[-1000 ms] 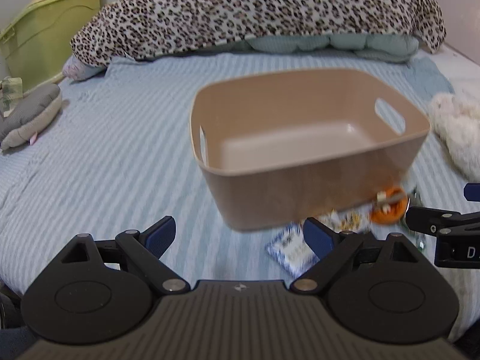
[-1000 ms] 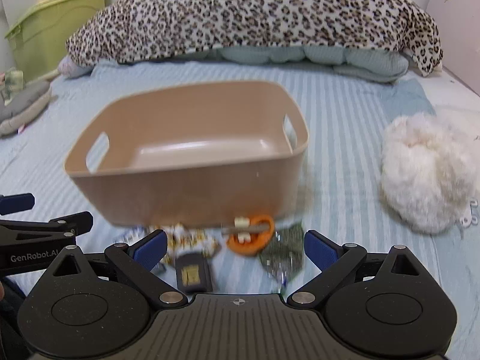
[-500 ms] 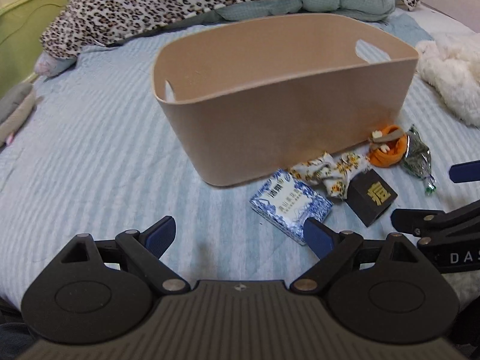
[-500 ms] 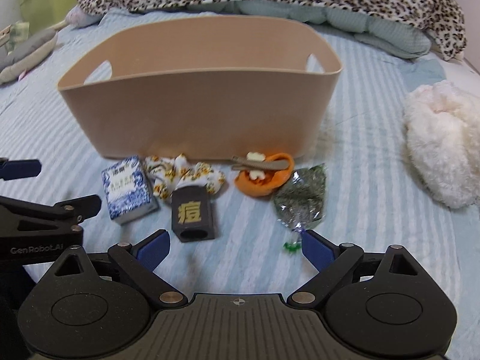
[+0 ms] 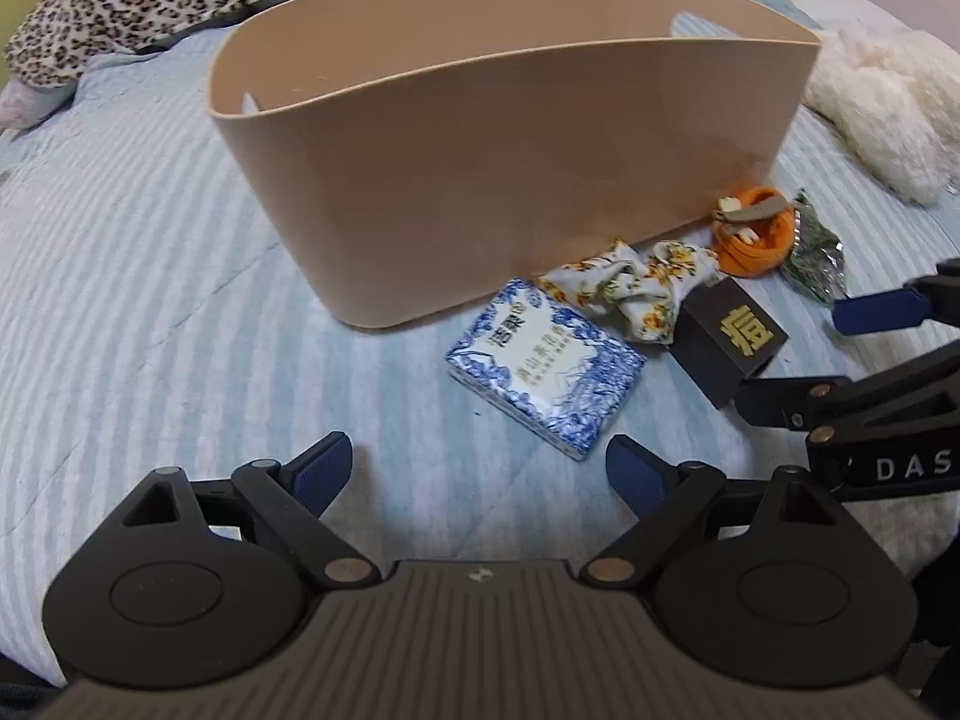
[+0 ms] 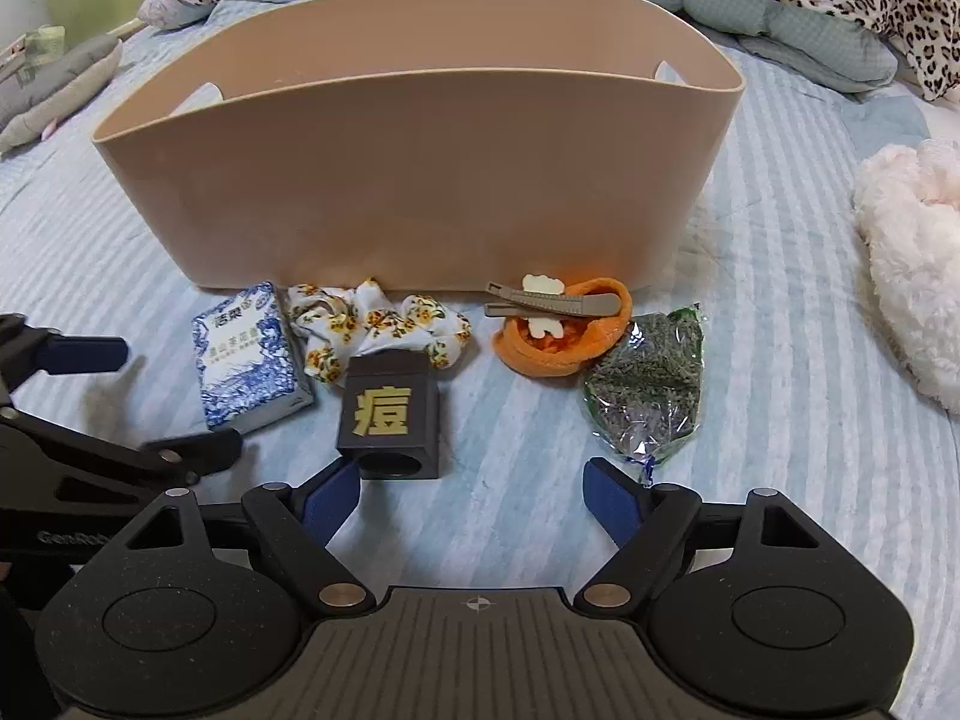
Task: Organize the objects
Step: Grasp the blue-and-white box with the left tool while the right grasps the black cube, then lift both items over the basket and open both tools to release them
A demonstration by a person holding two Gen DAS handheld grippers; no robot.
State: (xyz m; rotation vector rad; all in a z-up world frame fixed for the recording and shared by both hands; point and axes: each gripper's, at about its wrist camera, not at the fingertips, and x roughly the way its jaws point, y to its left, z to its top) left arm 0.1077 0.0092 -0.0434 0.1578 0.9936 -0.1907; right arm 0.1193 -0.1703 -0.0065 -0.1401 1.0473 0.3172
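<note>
The left gripper (image 5: 477, 468) hangs low over the striped bedspread (image 5: 150, 276) with its jaws spread wide and nothing between them. The blue-and-white box (image 5: 543, 363) lies just ahead of it, a little toward its right finger, apart from both pads. Beyond the box stands the tan bin (image 5: 510, 180), its near wall filling the middle of the view.

The right gripper (image 6: 474, 495) is likewise spread and empty. The black box with a gold character (image 6: 390, 414) sits just ahead of its left fingertip (image 6: 333, 495), close enough that it may be touching, though the angle leaves that unclear. The green foil packet (image 6: 648, 387) lies just ahead of its right fingertip. Further ahead, against the bin's base, lie the floral scrunchie (image 6: 375, 327) and the orange pouch (image 6: 564, 339) with a grey hair clip (image 6: 552, 304) resting across it.
</note>
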